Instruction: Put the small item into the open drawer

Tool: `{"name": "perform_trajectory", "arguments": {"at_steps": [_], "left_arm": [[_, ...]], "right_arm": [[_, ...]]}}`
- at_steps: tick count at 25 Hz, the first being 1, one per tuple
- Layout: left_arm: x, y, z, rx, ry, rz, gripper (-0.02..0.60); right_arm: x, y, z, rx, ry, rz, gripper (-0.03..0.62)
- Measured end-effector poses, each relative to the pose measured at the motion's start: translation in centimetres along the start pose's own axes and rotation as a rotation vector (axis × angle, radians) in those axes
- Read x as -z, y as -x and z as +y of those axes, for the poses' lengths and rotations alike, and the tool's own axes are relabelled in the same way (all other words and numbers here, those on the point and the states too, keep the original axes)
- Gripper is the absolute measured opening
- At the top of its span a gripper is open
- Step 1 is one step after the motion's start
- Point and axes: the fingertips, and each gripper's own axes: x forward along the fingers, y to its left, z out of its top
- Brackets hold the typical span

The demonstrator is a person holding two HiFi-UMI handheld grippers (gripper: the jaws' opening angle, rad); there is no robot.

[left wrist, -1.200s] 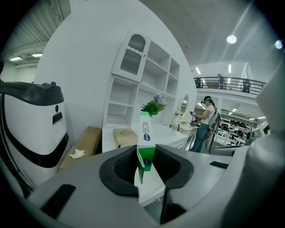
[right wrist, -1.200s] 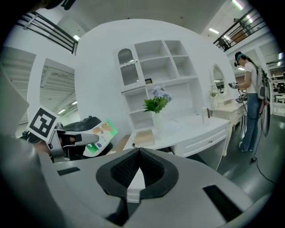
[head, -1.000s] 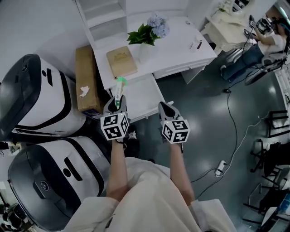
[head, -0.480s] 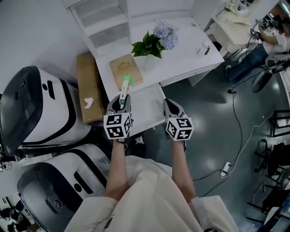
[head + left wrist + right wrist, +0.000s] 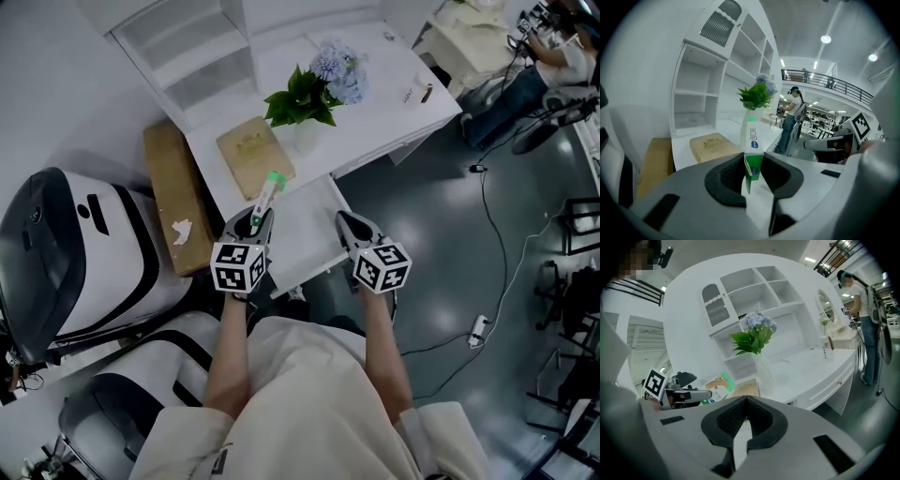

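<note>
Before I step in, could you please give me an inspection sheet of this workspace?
Surface: white desk; its open drawer looks bare.
Job's things: green-and-white tube, held by the drawer's left edge.
Clutter: tan flat box and flower vase on the desk; cardboard box beside it.
Grippers: left gripper shut on the tube; right gripper shut, empty.
Cables: corded power strip on the floor.
Surroundings: white machines at left; person far right.

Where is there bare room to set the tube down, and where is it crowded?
The open drawer looks bare between the left gripper, shut on the tube, and the right gripper. The desk top is bare between the vase and the small items at its right end. Crowded: the desk's left front, where the tan book lies beside the vase.
</note>
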Motion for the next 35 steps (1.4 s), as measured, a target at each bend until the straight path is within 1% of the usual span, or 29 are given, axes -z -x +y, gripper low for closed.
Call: {"name": "perform_trajectory", "arguments": {"at_steps": [6,10,13,16,19,22,27,29,31,35], "left_arm": [[1.7,-1.8,-0.2,0.092,0.006,0.037,0.103],[2.8,-3.0,-0.8,0.147,0.007,0.06,0.103],[4.2,-4.0,-1.2,0.189,-0.006,0.095,0.103],[5.6,-4.9,-1.5,0.237,-0.026,0.132,0.104],[7.0,-5.7,-1.6,0.261,-0.053,0.17,0.103],[8.0,-6.7,-2.4,0.29,-0.063,0.193,0.103],[10.3,-8.2,-3.3,0.333,-0.09,0.249,0.103],[11.7,-8.6,-3.7,0.346,-0.105,0.281,0.103],[12.7,-9.0,-3.9,0.361,-0.098,0.305,0.104],[14.6,-9.8,-4.2,0.39,-0.101,0.344,0.104]], "right_arm": [[0.0,0.3,-0.3,0.009,-0.033,-0.016,0.025],[1.2,0.8,-1.3,0.069,-0.003,0.021,0.025],[2.3,1.1,-2.3,0.115,0.005,0.045,0.025],[3.5,1.3,-3.2,0.14,-0.011,0.072,0.025],[4.9,1.5,-3.8,0.16,-0.016,0.107,0.025],[6.0,1.4,-4.4,0.181,-0.017,0.133,0.025],[7.8,-0.3,-4.2,0.172,-0.02,0.202,0.025],[8.3,-0.9,-3.7,0.157,0.003,0.24,0.025],[8.5,-1.3,-3.1,0.141,0.029,0.27,0.025],[8.7,-1.8,-2.5,0.127,0.064,0.306,0.025]]}}
